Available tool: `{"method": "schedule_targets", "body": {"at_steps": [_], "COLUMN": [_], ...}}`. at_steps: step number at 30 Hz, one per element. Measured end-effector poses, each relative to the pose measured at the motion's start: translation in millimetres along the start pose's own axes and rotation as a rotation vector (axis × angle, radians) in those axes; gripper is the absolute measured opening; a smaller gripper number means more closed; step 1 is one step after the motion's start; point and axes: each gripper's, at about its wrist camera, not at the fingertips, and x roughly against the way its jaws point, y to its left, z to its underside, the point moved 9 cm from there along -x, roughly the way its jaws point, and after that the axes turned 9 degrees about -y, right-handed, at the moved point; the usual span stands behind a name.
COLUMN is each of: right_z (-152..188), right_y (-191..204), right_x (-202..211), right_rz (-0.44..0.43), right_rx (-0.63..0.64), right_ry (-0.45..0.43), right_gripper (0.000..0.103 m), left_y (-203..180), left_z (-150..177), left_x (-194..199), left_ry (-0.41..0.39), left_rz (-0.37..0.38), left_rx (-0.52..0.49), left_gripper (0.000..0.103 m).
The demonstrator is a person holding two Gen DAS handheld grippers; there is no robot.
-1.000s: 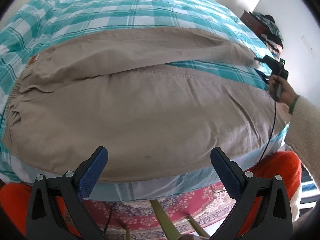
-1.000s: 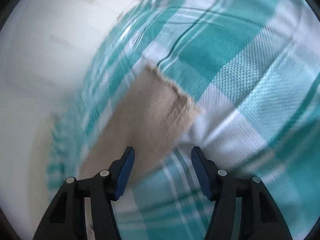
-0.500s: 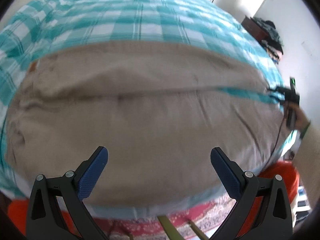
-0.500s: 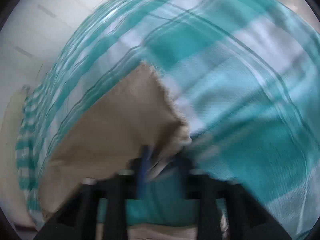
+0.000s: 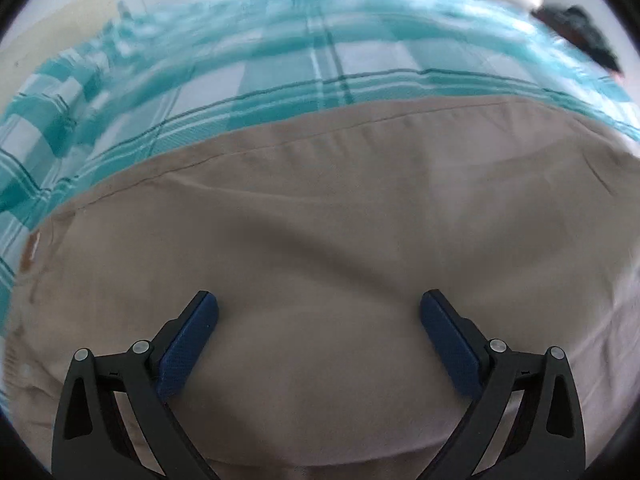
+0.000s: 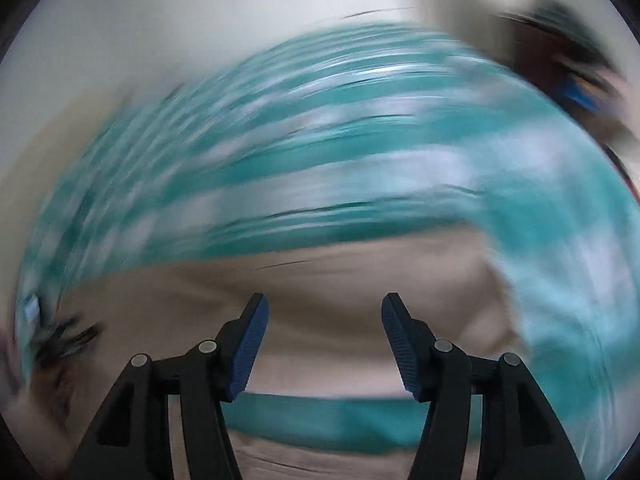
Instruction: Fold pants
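bed, teal-and-white checked sheet [image 5: 280, 60], fills upper half of left wrist view, blurred toward the top. beige pants [image 5: 340, 220] spread flat across centre and lower frame, seam along upper edge. left hand-held gripper [image 5: 318, 312], lower frame, jaws wide apart, nothing between them.

right wrist view, heavily blurred: checked sheet [image 6: 320, 152] across centre; pants [image 6: 328, 280] lower centre; right hand-held gripper [image 6: 324, 320] jaws parted, holding nothing.
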Motion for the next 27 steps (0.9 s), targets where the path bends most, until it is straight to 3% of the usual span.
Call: {"method": "schedule_targets", "body": {"at_steps": [2,4,7,11,12,13,14,15,18,20,23,25,27], "right_z": [-10,-12,-14,-2,4,11,18,20,-4,-28,-14,-22,-50], "right_y": [52,85,119,142,145,145,143,139,136,133,131,121,108], "right_x": [-38,-71,-123,-154,-160,-161,-161,-163,-170,-179,-206,-209,-203], "right_rz": [-0.072,-0.121,-0.172,-0.227,-0.259,-0.262,-0.247,-0.216,-0.123,-0.075,-0.021,-0.005,0.003], "right_rx": [0.244,0.391,0.511,0.661,0.697,0.74,0.799,0.861,0.916,0.858,0.886,0.858,0.731], "right_ry": [0.092,0.158,0.276,0.383,0.44,0.469,0.49,0.504,0.445,0.378,0.422,0.394,0.335], "right_gripper": [0.059,0.057,0.051,0.043,0.036,0.031,0.014,0.008,0.006,0.006,0.006,0.024,0.055], "left_y": [7,11,7,7,7,7,7,7,8,8,8,9,9], "left_z": [6,7,8,6,7,9,9,8,12,11,11,12,12], "left_x": [2,-2,-5,-7,-5,-3,-3,-2,4,3,3,3,3], "left_ry": [-0.024,-0.016,-0.036,-0.045,-0.047,-0.049,-0.051,-0.054,-0.063,-0.061,-0.059,-0.06,-0.063], "left_rz": [0.05,0.082,0.066,0.079,0.08,0.082,0.083,0.083,0.079,0.078,0.079,0.08,0.081], "left_rx": [0.063,0.1,0.084,0.098,0.099,0.101,0.102,0.103,0.101,0.101,0.101,0.103,0.104], "left_gripper": [0.102,0.102,0.102,0.102,0.102,0.102,0.102,0.102,0.102,0.102,0.102,0.102,0.102]}}
